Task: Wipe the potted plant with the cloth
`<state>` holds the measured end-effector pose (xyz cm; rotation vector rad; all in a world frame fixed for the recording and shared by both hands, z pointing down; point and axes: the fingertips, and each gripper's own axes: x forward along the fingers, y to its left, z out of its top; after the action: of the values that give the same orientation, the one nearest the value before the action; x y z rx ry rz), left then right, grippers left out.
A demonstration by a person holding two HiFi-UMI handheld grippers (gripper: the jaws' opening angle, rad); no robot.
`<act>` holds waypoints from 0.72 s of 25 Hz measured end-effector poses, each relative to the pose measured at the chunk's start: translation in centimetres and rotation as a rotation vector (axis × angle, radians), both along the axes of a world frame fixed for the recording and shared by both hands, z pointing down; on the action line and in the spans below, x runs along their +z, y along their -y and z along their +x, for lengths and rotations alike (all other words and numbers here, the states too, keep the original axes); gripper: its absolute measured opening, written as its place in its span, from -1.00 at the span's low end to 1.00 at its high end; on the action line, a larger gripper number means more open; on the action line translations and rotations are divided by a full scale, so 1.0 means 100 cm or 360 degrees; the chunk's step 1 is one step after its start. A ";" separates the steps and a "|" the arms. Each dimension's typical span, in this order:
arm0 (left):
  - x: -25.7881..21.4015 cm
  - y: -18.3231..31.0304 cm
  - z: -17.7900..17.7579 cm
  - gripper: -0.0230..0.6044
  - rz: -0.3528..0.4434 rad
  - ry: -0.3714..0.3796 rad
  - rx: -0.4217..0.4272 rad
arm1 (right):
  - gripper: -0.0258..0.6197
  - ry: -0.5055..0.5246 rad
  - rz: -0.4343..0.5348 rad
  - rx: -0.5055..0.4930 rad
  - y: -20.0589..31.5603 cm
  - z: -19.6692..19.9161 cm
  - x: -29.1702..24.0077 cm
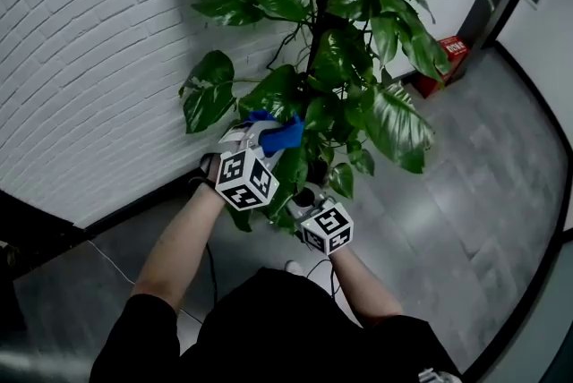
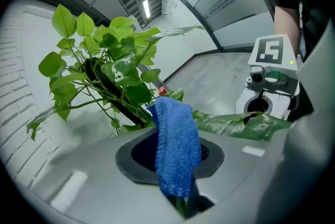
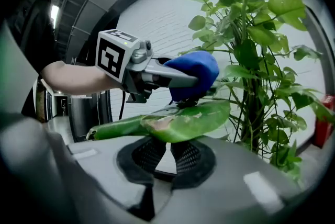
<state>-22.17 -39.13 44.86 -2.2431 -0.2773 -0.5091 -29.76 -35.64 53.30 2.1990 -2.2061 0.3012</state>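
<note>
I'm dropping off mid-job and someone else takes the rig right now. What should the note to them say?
Left tool: shut on the blue cloth, which presses on the top of a low leaf.
Right tool: jaws slightly apart under that same leaf, which lies across their tips. It looks propped, not pinched.
Potted plant: stands by the white brick wall. Both tools are at its lower front leaves.
Done: cannot tell which leaves are already wiped.
Left: wipe along this leaf, then probably work through the others.
</note>
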 end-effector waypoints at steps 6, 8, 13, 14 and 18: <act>0.021 -0.012 -0.011 -0.64 -0.0036 0.0093 0.0048 | -0.87 0.0011 0.0020 -0.0009 0.003 -0.004 -0.002; 0.024 -0.016 -0.019 -0.64 -0.0050 0.0112 0.0062 | -0.87 0.0015 0.0030 -0.0018 0.004 -0.006 -0.005; 0.031 -0.026 -0.041 -0.64 -0.0078 0.0166 0.0106 | -0.87 0.0003 0.0032 -0.0053 0.005 -0.013 -0.005; 0.032 -0.027 -0.044 -0.64 -0.0085 0.0177 0.0112 | -0.87 0.0003 0.0029 -0.0055 0.005 -0.014 -0.004; 0.034 -0.028 -0.059 -0.64 -0.0120 0.0201 0.0115 | -0.87 -0.0013 0.0021 -0.0063 0.003 -0.014 0.000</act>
<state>-28.07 -36.36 48.22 -2.2680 -0.4479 -0.6116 -31.18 -35.93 53.33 2.1559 -2.2513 0.2770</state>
